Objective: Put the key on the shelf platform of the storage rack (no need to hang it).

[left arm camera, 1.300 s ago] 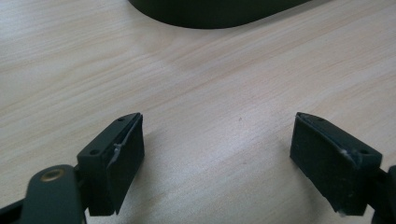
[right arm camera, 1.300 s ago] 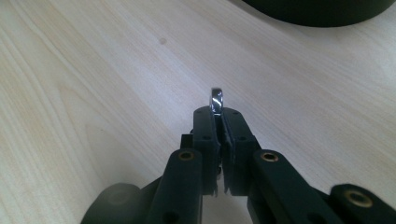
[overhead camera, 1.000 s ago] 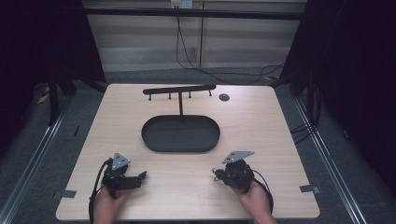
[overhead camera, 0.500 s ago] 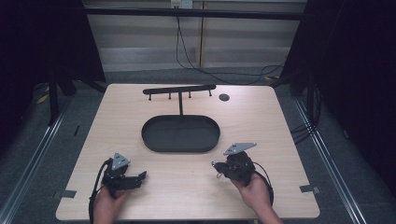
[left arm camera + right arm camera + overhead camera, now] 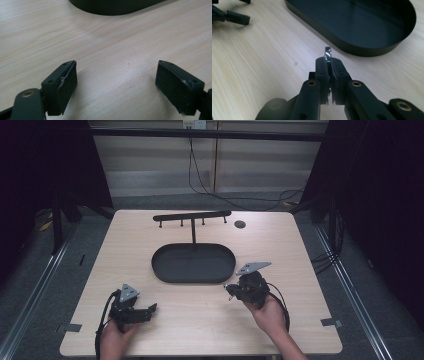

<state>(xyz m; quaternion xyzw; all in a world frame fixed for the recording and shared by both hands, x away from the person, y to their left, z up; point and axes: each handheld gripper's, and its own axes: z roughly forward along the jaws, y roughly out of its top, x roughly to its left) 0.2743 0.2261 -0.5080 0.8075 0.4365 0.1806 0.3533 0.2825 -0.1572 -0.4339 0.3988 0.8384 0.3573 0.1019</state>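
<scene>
A: What is the right gripper (image 5: 329, 65) doing?

B: Its jaws are pressed together on a small shiny metal ring (image 5: 327, 53), which stands on edge and pokes out above the fingertips.

A: And where is that?

B: Lifted off the worktop (image 5: 200, 315), just beside the near right rim of the black oval tray (image 5: 362, 51). From the high view the right gripper (image 5: 231, 289) points left, toward the tray's (image 5: 194, 276) corner.

A: The left gripper?

B: The left gripper (image 5: 116, 82) has its jaws spread wide with bare wood between them; nothing is held. It sits low over the worktop at the near left, seen from above as the left gripper (image 5: 149, 311), well apart from the right one.

A: Anything farther out?

B: A black rack with short pegs (image 5: 192, 216) rises from the tray's far side, and a small dark disc (image 5: 240, 224) lies near the worktop's far edge.
</scene>
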